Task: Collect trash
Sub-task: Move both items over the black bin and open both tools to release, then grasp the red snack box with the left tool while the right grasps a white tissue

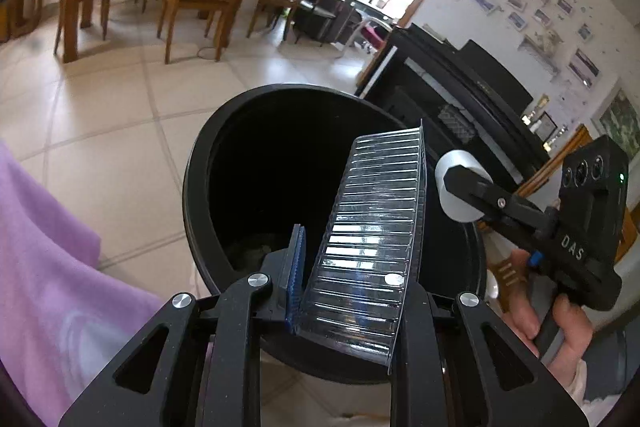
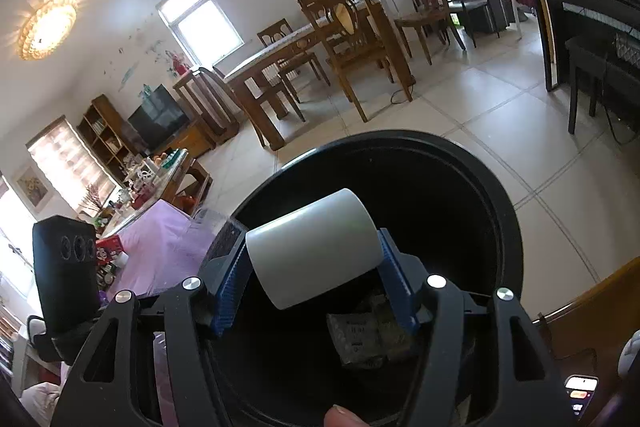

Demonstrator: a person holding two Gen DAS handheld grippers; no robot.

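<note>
"DAS" in white letters on right tongs [image 1: 460,187] black body; nothing else legible.

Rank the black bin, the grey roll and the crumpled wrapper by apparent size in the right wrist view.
1. Black bin, largest.
2. Grey roll, though it sits close to the camera, which inflates it.
3. Crumpled wrapper, partly hidden, so least certain.

Each view is taken from just behind its own claw, looking forward along the fingers and steeply down. The black bin [image 1: 208,187] is seen close from above in the left wrist view, and its rim [image 2: 516,227] is seen nearer still in the right. The bin, tiled floor [image 1: 112,115] and dining chairs [image 2: 348,39] are shared.
</note>
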